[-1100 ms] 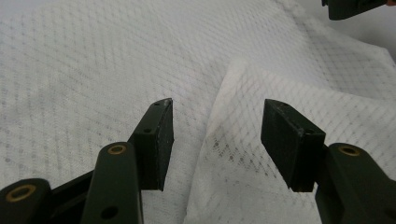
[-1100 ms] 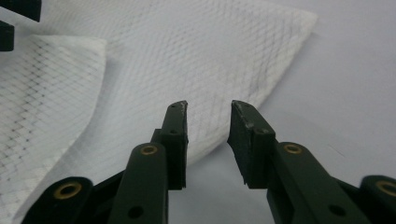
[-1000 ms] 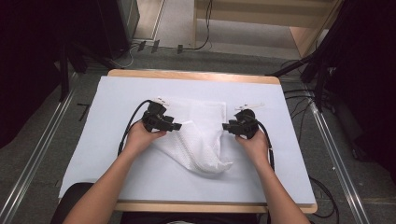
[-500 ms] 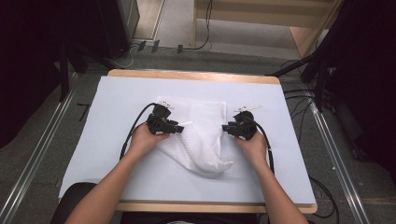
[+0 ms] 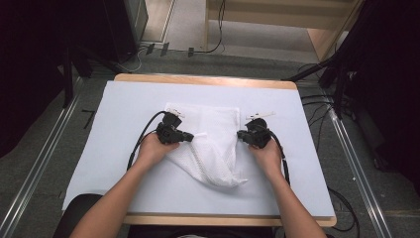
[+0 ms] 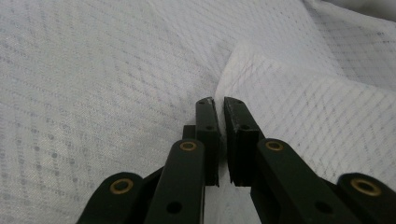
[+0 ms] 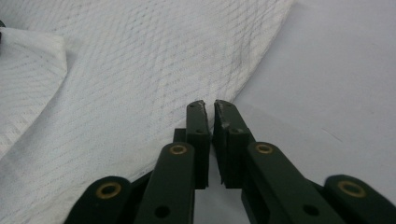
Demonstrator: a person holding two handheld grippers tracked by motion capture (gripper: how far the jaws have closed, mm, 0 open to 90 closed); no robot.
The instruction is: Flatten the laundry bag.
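L gripper (image 6: 218,105): I read the jaws as just having closed, now pinched on a fold edge of the white cloth (image 6: 299,112); a thin strip of fabric sits between the pads in the left gripper view. R gripper (image 7: 210,108): jaws likewise just closed, clamped on the cloth's edge (image 7: 140,74) where it meets the bare table cover (image 7: 336,70); the gap between the pads is very narrow, fabric in it.

In the high view, I see the L gripper (image 5: 190,137) at the cloth's left side, pointing right, w/ the left hand (image 5: 154,148) behind it. R gripper (image 5: 241,135) is at the cloth's right side, pointing left, w/ the right hand (image 5: 267,151) behind it. Both cables trail back toward the forearms.

Cloth (image 5: 213,144): lies crumpled at the table centre, between the two grippers; upper part flat and roughly rectangular, lower part bunched to a point toward the near edge. It rests on the pale cover (image 5: 124,114) over the wooden table (image 5: 198,79).
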